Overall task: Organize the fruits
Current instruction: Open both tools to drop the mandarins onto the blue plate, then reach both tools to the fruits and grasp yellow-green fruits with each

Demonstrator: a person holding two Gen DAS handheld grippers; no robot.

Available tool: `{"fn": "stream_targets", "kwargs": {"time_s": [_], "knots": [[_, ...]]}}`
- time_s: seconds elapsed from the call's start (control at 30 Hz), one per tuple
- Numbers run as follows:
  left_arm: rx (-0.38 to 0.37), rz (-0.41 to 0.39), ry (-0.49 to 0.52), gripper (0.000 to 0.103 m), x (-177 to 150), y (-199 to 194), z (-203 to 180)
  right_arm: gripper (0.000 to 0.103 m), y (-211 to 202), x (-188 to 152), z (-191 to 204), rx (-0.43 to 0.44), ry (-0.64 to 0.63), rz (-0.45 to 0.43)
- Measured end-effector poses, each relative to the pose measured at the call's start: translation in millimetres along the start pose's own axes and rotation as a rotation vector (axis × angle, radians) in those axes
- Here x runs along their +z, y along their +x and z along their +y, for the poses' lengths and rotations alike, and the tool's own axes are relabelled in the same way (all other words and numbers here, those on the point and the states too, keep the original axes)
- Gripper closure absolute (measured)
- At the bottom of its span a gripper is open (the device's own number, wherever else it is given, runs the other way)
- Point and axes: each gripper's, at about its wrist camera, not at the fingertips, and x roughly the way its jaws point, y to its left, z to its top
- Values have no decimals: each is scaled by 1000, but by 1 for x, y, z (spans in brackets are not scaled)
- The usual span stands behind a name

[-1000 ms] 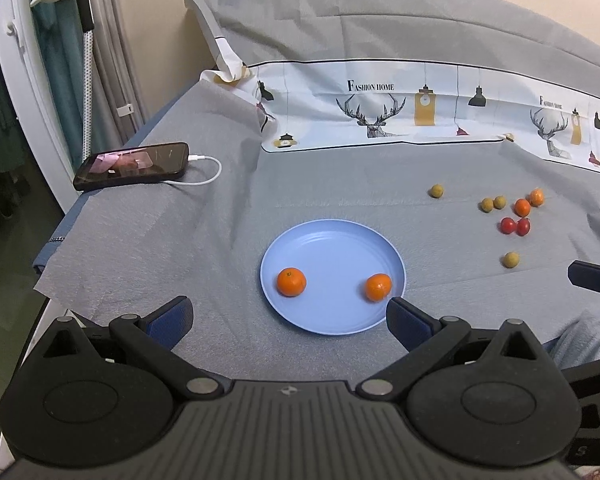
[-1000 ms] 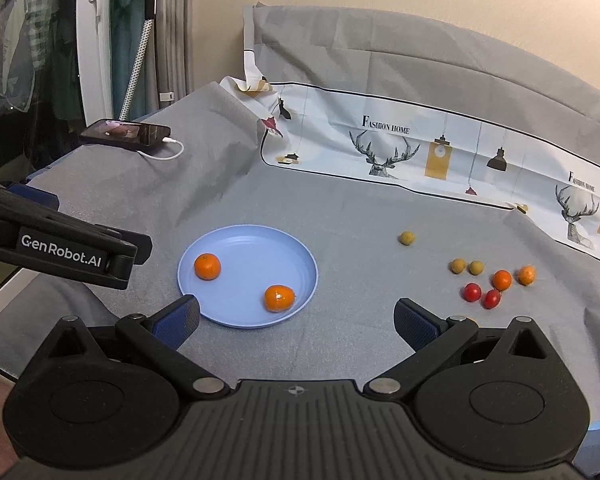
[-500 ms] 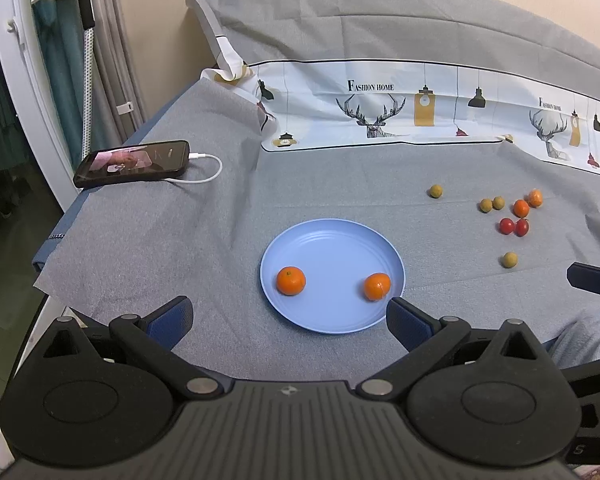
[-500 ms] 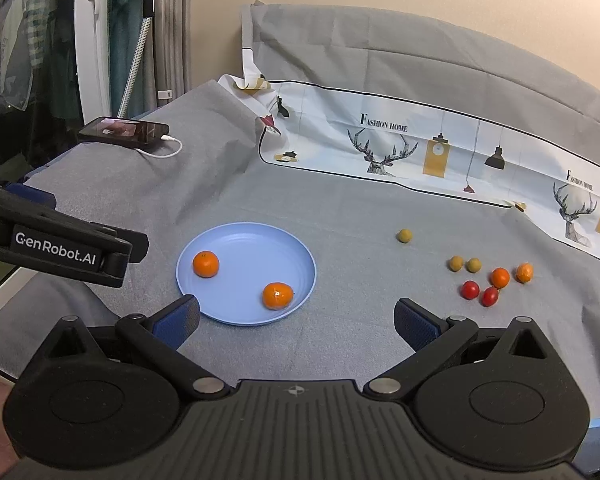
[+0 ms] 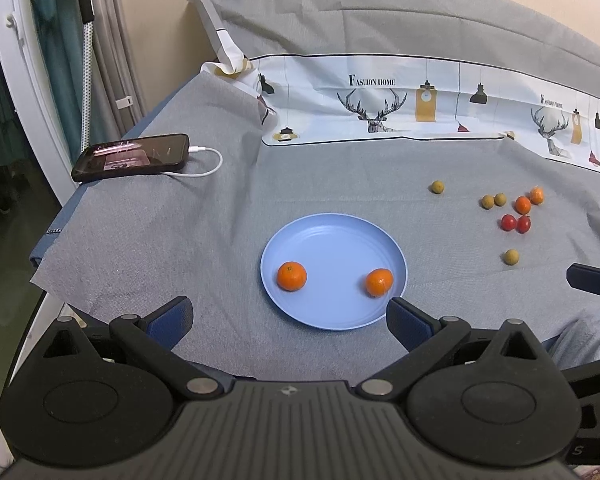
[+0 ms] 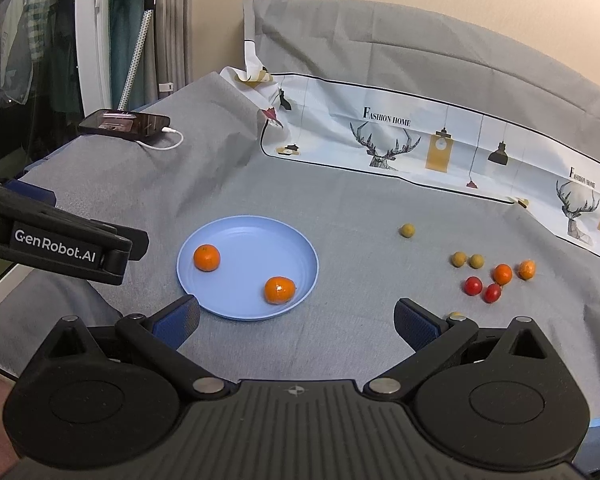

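Looking through the left wrist view, we hold our left tongs (image 5: 288, 314) wide and empty above the round blue plastic plate (image 5: 332, 240) carrying two small orange mandarins (image 5: 291, 276), while the right wrist view shows our right tongs (image 6: 296, 320) equally wide, with the loose small round fruits (image 6: 502, 274) on the grey-clothed tabletop (image 6: 360, 208) to the right, light, smooth, likely to roll, best pinched gently across their middles.

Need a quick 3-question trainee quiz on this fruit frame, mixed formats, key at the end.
1. How many oranges lie on the plate?
2. True or false: the left claw is shut on a fruit.
3. The two red fruits lie: A) on the plate, B) on the cloth right of the plate, C) beside the phone.

Key: 1. Two, one orange on the left and another on the right. 2. False; both the left and the right claw are open and empty. 3. B.
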Motion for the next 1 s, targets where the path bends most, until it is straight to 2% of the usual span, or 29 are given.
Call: {"fn": "stream_targets", "kwargs": {"time_s": [0.5, 0.63, 0.8, 1.0], "knots": [[3, 43, 25, 0, -1, 16, -3, 1, 14, -4, -8, 13, 48, 44], [13, 59, 45, 0, 1, 23, -6, 1, 18, -6, -16, -8, 77, 33], [9, 73, 60, 0, 10, 34, -13, 1, 27, -9, -41, -74, 149, 14], [-15, 93, 122, 0, 24, 58, -42, 1, 47, -28, -98, -238, 293, 28]]}}
